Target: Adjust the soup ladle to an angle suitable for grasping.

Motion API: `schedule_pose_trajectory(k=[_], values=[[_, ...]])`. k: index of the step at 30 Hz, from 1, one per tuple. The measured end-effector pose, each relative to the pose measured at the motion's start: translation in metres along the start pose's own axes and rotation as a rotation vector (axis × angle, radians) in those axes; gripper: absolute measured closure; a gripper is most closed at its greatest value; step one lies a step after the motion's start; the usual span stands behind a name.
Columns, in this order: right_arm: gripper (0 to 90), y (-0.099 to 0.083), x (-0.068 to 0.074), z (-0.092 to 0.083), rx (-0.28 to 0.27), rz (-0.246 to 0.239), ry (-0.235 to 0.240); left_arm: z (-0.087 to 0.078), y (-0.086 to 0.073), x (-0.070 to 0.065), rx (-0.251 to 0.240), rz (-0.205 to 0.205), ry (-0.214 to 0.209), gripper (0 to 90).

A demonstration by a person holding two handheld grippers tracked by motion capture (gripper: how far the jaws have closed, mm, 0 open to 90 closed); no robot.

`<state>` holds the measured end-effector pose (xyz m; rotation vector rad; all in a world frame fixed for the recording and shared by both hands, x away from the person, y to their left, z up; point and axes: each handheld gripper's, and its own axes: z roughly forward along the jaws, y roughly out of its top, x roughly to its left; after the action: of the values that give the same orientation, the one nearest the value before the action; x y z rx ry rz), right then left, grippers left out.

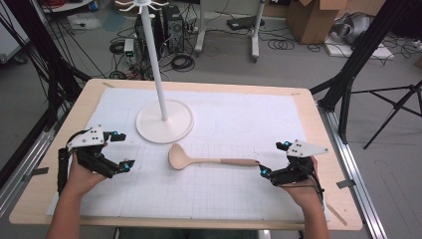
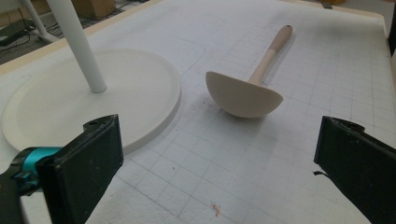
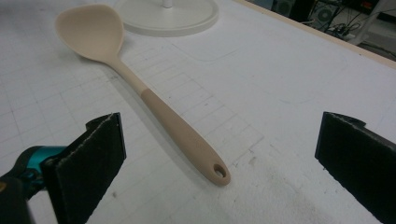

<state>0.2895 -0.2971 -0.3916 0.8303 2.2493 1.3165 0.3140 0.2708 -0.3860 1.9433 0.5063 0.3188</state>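
A cream ladle (image 1: 209, 160) lies on the white gridded mat, bowl to the left, handle pointing right. Its bowl (image 2: 243, 95) faces the left gripper view, and its handle (image 3: 180, 133) with a hanging hole runs up the right gripper view. My left gripper (image 1: 121, 150) rests at the table's left, open and empty, a short way left of the bowl. My right gripper (image 1: 274, 158) sits open just right of the handle's end. Both pairs of black jaws stand wide apart with nothing between them.
A white stand with a round base (image 1: 164, 121) and a tall pole (image 1: 155, 55) rises behind the ladle, hooks at its top. The white mat (image 1: 239, 119) covers a wooden table (image 1: 45, 184). Black tripod legs (image 1: 348, 74) and cables stand on the floor beyond.
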Motion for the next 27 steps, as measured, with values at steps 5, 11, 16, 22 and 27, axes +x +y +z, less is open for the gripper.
schedule_pose_trajectory(k=[5,11,16,22,27], values=[[0.5,0.001,0.001,0.001,0.005,-0.004,0.004,-0.001,-0.001,0.000,0.002,-0.003,0.004,1.7],[0.5,0.005,0.005,0.006,0.027,-0.021,0.012,-0.002,-0.002,0.003,0.006,-0.005,0.006,1.7],[0.6,0.013,0.008,0.017,0.042,-0.041,0.034,0.000,-0.003,0.002,0.015,-0.008,0.006,1.7],[2.4,0.024,0.010,0.027,0.070,-0.070,0.070,-0.002,-0.001,0.001,0.016,0.001,0.008,1.7],[2.5,0.034,0.008,0.034,0.090,-0.085,0.087,-0.004,0.000,0.001,0.008,0.003,0.009,1.7]])
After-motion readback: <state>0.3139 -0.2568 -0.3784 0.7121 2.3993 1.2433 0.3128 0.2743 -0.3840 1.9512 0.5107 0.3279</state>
